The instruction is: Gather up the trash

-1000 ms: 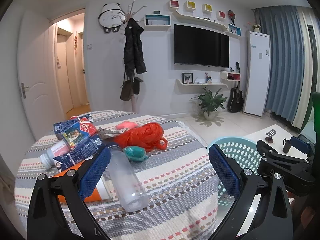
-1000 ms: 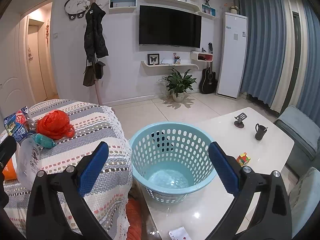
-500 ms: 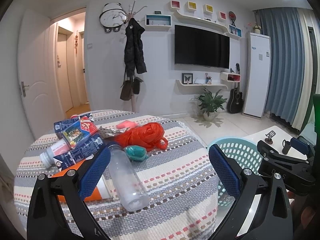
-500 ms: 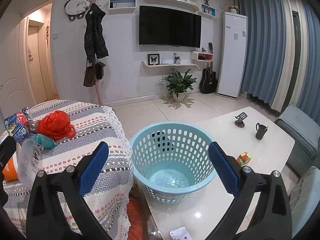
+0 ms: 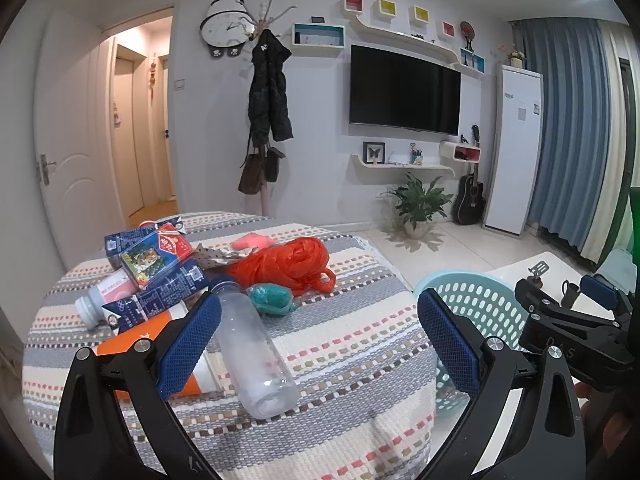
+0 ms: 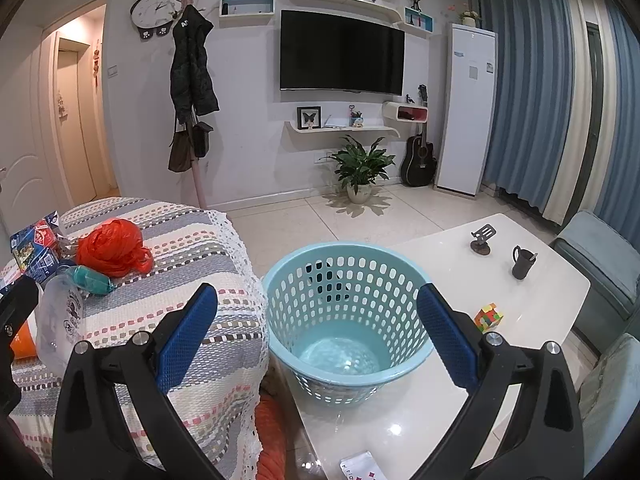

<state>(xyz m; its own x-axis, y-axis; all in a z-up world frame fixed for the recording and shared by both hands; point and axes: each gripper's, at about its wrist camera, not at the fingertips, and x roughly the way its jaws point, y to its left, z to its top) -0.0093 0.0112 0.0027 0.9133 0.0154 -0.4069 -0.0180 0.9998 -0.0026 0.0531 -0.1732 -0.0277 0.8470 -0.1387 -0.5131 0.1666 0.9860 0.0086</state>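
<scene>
Striped woven cloth covers the counter [image 5: 352,344] where all the trash lies, in a living room with a wall television behind. Nothing appears collected yet: the light-blue basket [image 6: 348,320], standing on the white table [image 6: 532,312] just beside the counter's right edge, shows a bare bottom. The trash sits clustered toward the counter's far left corner: a clear plastic bottle [image 5: 252,348] lying on its side nearest the camera, an orange-and-white container [image 5: 160,344] beside it, blue cartons [image 5: 156,280] stacked over a small white bottle [image 5: 104,296], a crumpled orange plastic bag [image 5: 288,264], and a small teal wrapper [image 5: 270,300] touching the bag's near side. The left gripper [image 5: 320,344] hangs above the counter's near edge with its fingers spread wide and empty (the clear bottle lies between them in view, though not gripped). The right gripper [image 6: 318,336] hovers over the basket, fingers likewise wide apart and holding nothing. By my judgement the task is at its very start, with every item left to pick up and drop in.
</scene>
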